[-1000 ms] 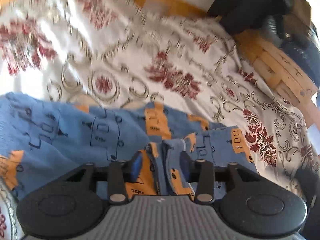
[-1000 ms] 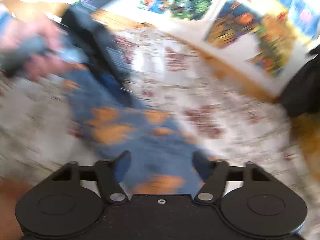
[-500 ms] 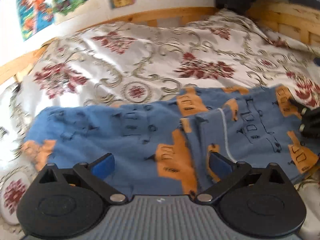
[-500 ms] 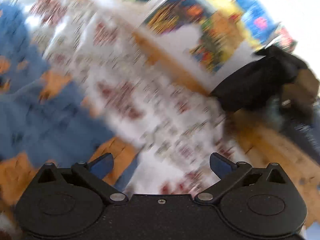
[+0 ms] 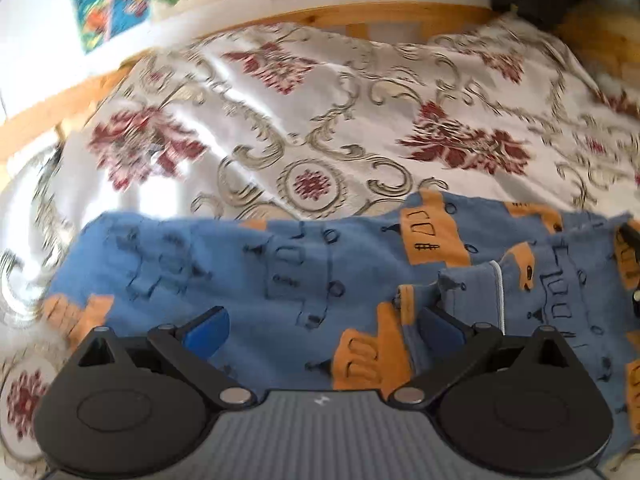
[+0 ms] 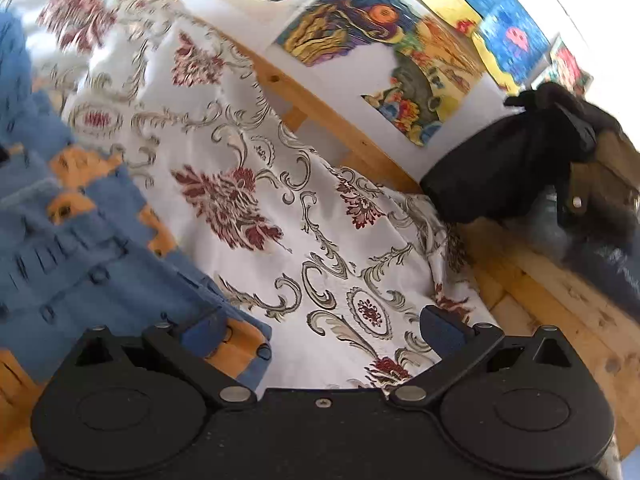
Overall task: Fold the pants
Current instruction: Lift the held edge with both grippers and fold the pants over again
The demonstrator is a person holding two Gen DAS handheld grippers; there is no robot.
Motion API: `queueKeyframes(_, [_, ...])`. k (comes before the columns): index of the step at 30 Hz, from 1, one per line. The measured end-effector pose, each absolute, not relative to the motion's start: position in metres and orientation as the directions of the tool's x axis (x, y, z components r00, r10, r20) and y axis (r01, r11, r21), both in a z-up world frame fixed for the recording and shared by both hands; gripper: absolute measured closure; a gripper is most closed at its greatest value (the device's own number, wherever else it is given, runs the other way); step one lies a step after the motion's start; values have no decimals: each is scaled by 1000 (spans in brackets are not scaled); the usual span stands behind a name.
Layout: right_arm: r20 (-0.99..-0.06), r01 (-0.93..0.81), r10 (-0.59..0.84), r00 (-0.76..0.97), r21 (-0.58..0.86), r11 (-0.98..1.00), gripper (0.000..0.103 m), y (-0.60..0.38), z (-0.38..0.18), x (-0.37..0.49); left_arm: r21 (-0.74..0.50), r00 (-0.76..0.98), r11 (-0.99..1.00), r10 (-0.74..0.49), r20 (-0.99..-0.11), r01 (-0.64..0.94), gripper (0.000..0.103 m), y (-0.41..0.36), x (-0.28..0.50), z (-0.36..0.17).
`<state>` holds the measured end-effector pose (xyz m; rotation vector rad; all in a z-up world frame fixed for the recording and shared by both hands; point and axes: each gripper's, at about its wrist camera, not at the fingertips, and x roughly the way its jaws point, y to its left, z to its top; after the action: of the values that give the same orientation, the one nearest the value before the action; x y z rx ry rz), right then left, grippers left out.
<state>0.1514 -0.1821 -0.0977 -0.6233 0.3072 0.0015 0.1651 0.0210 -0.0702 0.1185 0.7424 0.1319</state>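
The left tool (image 5: 323, 330) hangs with its two blue-padded fingers spread wide and nothing between them; the soft blue cotton pants printed with orange and outlined vehicles (image 5: 280, 280) lie directly under and ahead of it, filling the view from 9 o'clock round to 3 o'clock. The right-hand pad sits just beside a raised fold of cloth with a pale seam edge (image 5: 496, 292), at about 1 o'clock from the tool's middle, but I cannot tell whether it touches.

The right tool (image 6: 323, 330) is likewise released. In its view the pants (image 6: 80, 256) spread from 7 o'clock up to 10 o'clock, and one corner of the cloth lies under the left-hand pad; the right-hand pad stands over bare bedspread.

Judged from how the cloth lies, the garment is flattened into a long band across the bed with at least one layer laid over another near the seam edge. So a first fold looks done, while the shortening folds appear left to do. The layered edge is still rumpled.

Beyond the pants, at 12 o'clock, lies the white satin bedspread with dark red flowers and grey scrolls (image 5: 320, 120), then the pale wooden bed rail (image 5: 360, 16). Farthest are colourful posters on the white wall (image 6: 360, 20) and a black bag (image 6: 512, 168) at 2 o'clock.
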Motion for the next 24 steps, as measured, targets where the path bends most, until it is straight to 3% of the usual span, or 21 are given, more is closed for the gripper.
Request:
queueKeyframes(5, [-364,-274,116,924,-420,865,1,-162,-74,117,110,776,984,178,-605,-140,0,54,111,-53])
queueKeyframes(10, [-390,-451,294,873,-418,788,1,-125,-80,82,48,779,957,261,-571,-285,0,101,84,-47])
queueKeyframes(15, [-398,-496,325,858,-475,727,1,-99,-89,68,-97,833,940,236,-501,-326,4,147,90,-33])
queueKeyframes(21, [-368,-456,320,873,-384,803,1,-105,-81,79,-171,833,932,191,-520,-320,9,187,117,-29])
queueKeyframes(24, [-406,-484,322,856,-405,776,1,-95,-92,84,-181,826,942,141,-545,-281,12,194,123,-33])
